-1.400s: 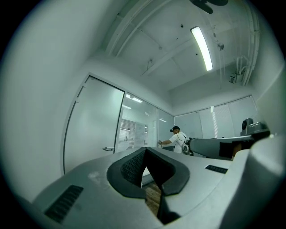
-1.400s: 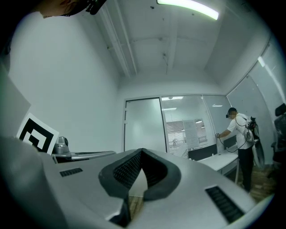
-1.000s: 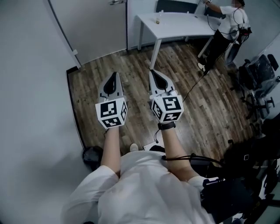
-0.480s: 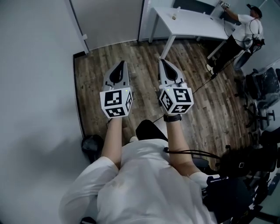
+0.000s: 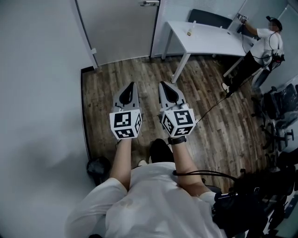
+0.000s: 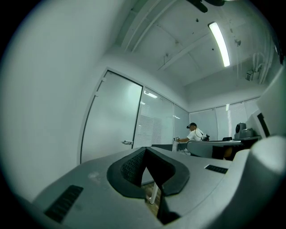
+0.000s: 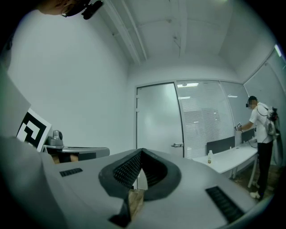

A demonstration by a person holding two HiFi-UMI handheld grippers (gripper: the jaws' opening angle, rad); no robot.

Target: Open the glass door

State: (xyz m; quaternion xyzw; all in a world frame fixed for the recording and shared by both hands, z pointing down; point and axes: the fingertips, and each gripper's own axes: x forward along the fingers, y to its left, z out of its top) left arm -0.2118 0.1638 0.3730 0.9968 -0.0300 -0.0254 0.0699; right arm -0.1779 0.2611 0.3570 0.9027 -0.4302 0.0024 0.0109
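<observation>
Door: The frosted glass door stands shut at the far end of the wood floor. Its lever handle sits at the door's right edge and only just shows at the top of the head view.
Left tongs: The left gripper has its jaws closed tip to tip with nothing between them. It points level at the door.
Right tongs: The right gripper looks the same, pads meeting at the tips and empty, aimed at the handle side.
What has changed: Over the last second the person has stepped. A dark knee now shows under the forearms where there was none. The two grippers ride closer together than half a second ago, and both sets of jaws are as tightly closed as before.
Gap left: Bare floor lies between both tips and the door, so nothing touches it.
Meaning for the task: To my eye this is the walk-up and the opening itself has not begun. The handle has to be reached first, most likely by the right gripper. Its jaws would then have to part to take the lever, or press it down closed.
Nearby: A white desk carrying a small bottle stands right of the door. Another person is at its far end, clear of the path.
</observation>
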